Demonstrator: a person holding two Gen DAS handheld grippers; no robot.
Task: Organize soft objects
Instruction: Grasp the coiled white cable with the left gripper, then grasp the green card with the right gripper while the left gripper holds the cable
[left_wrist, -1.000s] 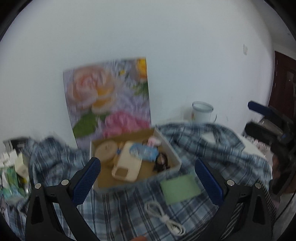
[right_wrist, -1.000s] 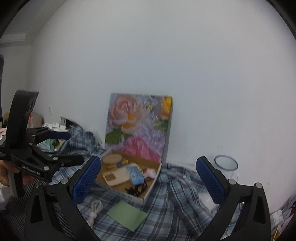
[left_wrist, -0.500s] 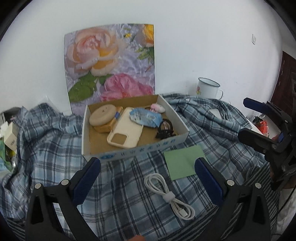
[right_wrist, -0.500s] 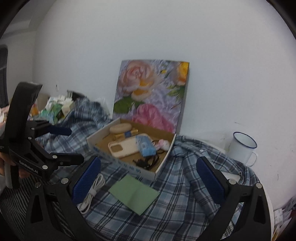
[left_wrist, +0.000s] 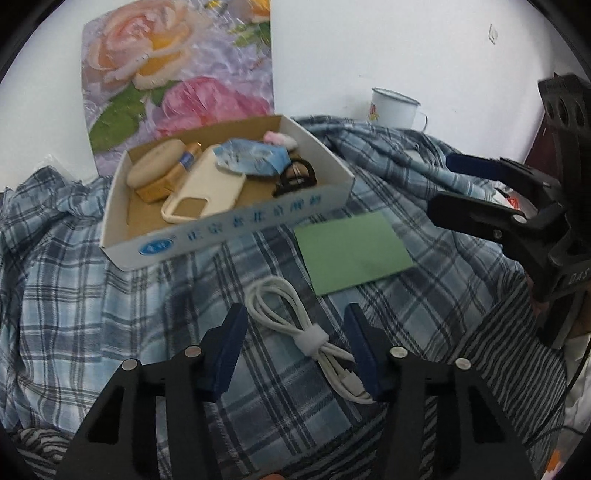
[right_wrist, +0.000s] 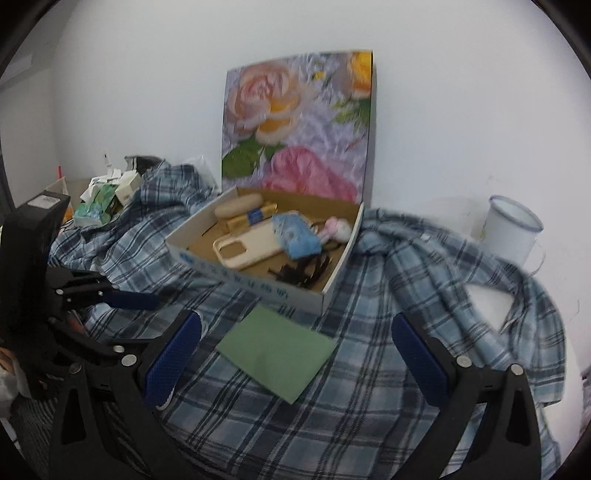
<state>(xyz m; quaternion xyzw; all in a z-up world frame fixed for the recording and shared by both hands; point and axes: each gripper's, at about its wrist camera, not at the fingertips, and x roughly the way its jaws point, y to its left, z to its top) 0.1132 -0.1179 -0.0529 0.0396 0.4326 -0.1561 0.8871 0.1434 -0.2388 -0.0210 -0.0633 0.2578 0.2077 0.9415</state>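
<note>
A coiled white cable (left_wrist: 280, 306) lies on the blue plaid shirt (left_wrist: 74, 295) spread over the surface. My left gripper (left_wrist: 294, 350) hovers low over it, its jaws closing with the cable between them; the left pad stands clear of it. A green sheet (left_wrist: 351, 251) lies flat beside the cable. Behind them, an open cardboard box (left_wrist: 229, 236) holds a cream phone case (left_wrist: 207, 192), a blue face mask (left_wrist: 255, 160), a black hair clip and small items. My right gripper (right_wrist: 295, 356) is open above the green sheet (right_wrist: 277, 350), holding nothing.
A floral picture (right_wrist: 295, 122) leans on the white wall behind the box (right_wrist: 258, 284). A white enamel mug (right_wrist: 511, 232) stands at the back right. Small cartons (right_wrist: 107, 195) pile up at the far left. Striped cloth (left_wrist: 509, 350) covers the near right edge.
Both grippers have sunk toward the shirt and tipped downward. The left jaws have narrowed from wide open to straddle the cable. The right jaws stay wide.
</note>
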